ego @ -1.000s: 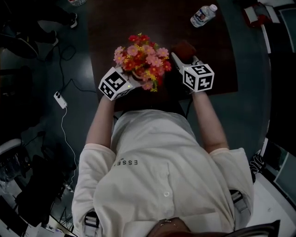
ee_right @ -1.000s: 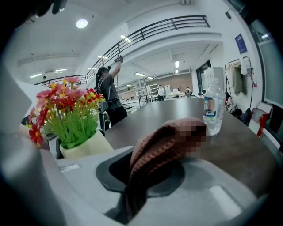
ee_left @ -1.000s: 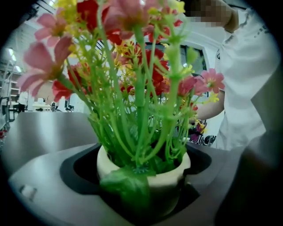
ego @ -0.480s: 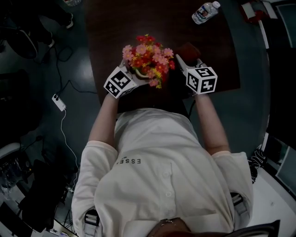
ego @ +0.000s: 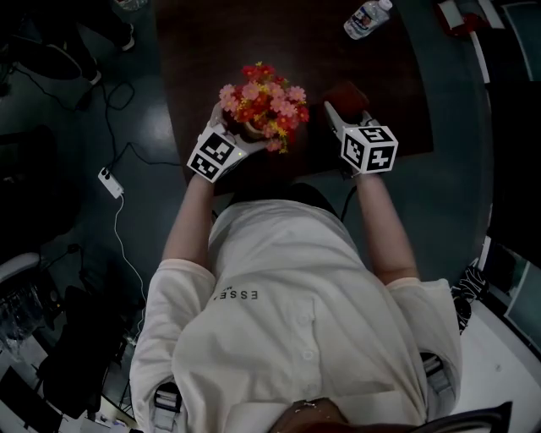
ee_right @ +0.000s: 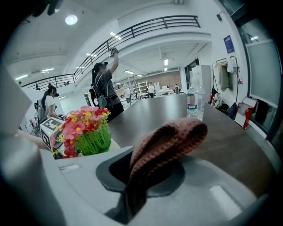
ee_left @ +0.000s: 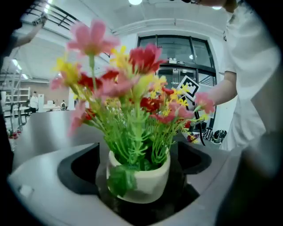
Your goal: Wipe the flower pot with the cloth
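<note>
left claw (ego: 230,139) is clamped on the flower pot's (ee_left: 146,180) sides, over the near part of the table (ego: 338,42). right claw (ego: 341,118) is clamped on the cloth (ee_right: 170,141), near the pot, not touching. pot looks hard, smooth & prob breakable, so grip the sides, not the bendy flowers (ee_left: 132,79). cloth is soft & floppy.

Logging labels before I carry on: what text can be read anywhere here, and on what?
"ESSE": printed on the person's shirt.
Label on the water bottle: too small to read.
Blue wall sign: too blurred to read.
</note>
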`<act>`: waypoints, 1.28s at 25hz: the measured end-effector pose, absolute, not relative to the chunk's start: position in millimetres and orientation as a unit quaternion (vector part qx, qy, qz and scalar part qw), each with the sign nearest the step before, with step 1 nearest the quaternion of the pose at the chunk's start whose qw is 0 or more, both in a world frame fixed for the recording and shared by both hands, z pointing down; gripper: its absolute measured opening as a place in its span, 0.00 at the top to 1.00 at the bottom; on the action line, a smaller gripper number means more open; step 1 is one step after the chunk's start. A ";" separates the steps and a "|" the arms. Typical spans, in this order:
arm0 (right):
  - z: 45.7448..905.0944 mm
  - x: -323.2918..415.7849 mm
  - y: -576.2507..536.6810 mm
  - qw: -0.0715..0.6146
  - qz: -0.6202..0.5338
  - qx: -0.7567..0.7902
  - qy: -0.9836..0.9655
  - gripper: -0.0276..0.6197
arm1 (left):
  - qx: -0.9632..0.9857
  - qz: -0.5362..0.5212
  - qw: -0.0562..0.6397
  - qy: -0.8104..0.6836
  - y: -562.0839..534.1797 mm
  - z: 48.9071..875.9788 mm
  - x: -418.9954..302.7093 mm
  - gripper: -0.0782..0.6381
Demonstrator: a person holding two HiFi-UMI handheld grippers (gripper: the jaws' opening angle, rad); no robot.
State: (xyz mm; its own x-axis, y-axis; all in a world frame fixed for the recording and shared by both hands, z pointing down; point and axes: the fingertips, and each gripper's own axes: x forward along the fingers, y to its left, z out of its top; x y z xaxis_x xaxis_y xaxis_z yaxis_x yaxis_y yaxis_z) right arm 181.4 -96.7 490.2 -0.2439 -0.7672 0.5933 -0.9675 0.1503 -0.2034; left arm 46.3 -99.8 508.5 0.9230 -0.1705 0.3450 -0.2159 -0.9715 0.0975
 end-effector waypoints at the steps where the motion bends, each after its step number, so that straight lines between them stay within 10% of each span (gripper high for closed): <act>1: 486.3 181.6 -93.6 0.178 0.279 0.590 -0.737 0.89 | 0.978 0.164 0.068 -0.113 -98.5 502.7 40.0 0.09; 3: 479.0 180.4 -86.5 0.180 0.271 0.591 -0.738 0.88 | 0.972 0.162 0.061 -0.159 -97.8 491.4 23.4 0.14; 9: 462.3 156.2 -45.1 0.184 0.217 0.574 -0.768 0.89 | 0.922 0.164 -0.007 -0.351 -79.4 454.2 -25.9 0.87; 32: 397.7 91.3 197.6 0.175 0.086 0.526 -0.828 0.89 | 0.868 0.050 0.019 -0.494 159.7 339.8 -61.4 0.87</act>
